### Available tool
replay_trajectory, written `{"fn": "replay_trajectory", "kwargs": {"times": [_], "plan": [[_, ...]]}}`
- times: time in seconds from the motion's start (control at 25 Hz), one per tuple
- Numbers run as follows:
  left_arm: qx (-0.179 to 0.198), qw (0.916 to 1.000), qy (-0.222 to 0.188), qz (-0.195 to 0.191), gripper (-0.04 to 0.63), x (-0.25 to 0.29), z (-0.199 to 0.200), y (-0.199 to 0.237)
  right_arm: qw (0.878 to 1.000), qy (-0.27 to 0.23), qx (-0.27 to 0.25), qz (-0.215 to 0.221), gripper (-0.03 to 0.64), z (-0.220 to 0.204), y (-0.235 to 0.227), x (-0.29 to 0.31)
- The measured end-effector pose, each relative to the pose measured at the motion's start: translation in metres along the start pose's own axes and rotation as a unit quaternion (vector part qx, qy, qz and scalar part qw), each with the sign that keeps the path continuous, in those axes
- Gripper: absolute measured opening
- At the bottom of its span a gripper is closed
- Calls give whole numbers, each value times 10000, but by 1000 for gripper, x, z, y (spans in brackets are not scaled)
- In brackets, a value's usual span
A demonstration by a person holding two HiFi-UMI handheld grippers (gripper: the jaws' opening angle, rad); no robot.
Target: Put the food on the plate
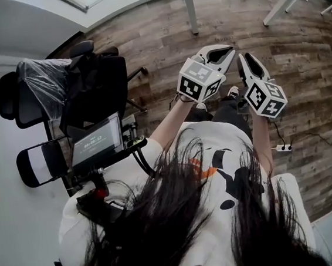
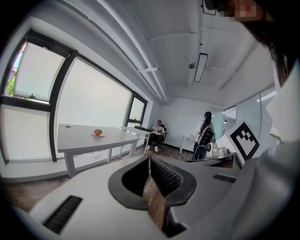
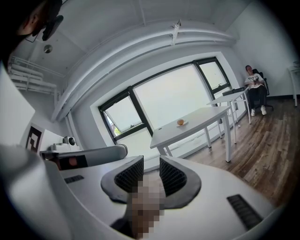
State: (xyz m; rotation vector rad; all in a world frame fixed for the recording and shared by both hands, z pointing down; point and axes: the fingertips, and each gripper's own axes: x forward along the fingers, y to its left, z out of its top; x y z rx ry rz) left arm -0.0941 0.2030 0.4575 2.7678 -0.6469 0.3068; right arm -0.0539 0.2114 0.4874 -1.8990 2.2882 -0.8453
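Observation:
A small round orange food item [image 2: 98, 131] lies on a little white plate [image 2: 98, 135] on a long white table [image 2: 82, 143] by the windows, far from both grippers. The right gripper view shows the same food [image 3: 180, 122], plate [image 3: 183, 124] and table [image 3: 197, 122] in the distance. A person holds both grippers at waist height over the wooden floor. The left gripper [image 1: 223, 51] [image 2: 150, 159] is shut with nothing in it. The right gripper [image 1: 244, 61] [image 3: 151, 169] is shut and holds nothing; a mosaic patch covers part of its jaws.
A black office chair [image 1: 92, 78] and a stand with a small screen [image 1: 95, 141] are at the person's left. White table legs [image 1: 191, 9] stand ahead. A power strip [image 1: 283, 148] lies on the floor. One person sits [image 2: 159, 133] and another stands [image 2: 205, 130] across the room.

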Motion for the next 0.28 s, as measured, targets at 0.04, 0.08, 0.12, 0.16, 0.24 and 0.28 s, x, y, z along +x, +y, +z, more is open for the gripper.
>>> {"fn": "replay_trajectory", "kwargs": {"times": [0.04, 0.08, 0.12, 0.16, 0.24, 0.28], "plan": [[7, 10000, -4, 10, 6, -2, 0, 1, 10000, -2, -4, -1, 114, 0, 2, 0], [10, 10000, -7, 24, 6, -3, 0, 3, 10000, -1, -10, 0, 114, -1, 3, 1], [11, 10000, -11, 38, 6, -4, 1, 4, 10000, 2, -17, 2, 114, -2, 4, 1], [9, 10000, -17, 49, 6, -5, 1, 4, 10000, 6, -22, 3, 114, -2, 5, 1], [5, 10000, -33, 60, 6, -10, 1, 5, 10000, 9, -28, -1, 114, -4, 8, 0], [3, 10000, -42, 61, 6, -12, 1, 6, 10000, 8, -30, -4, 114, -5, 10, 0]]}}
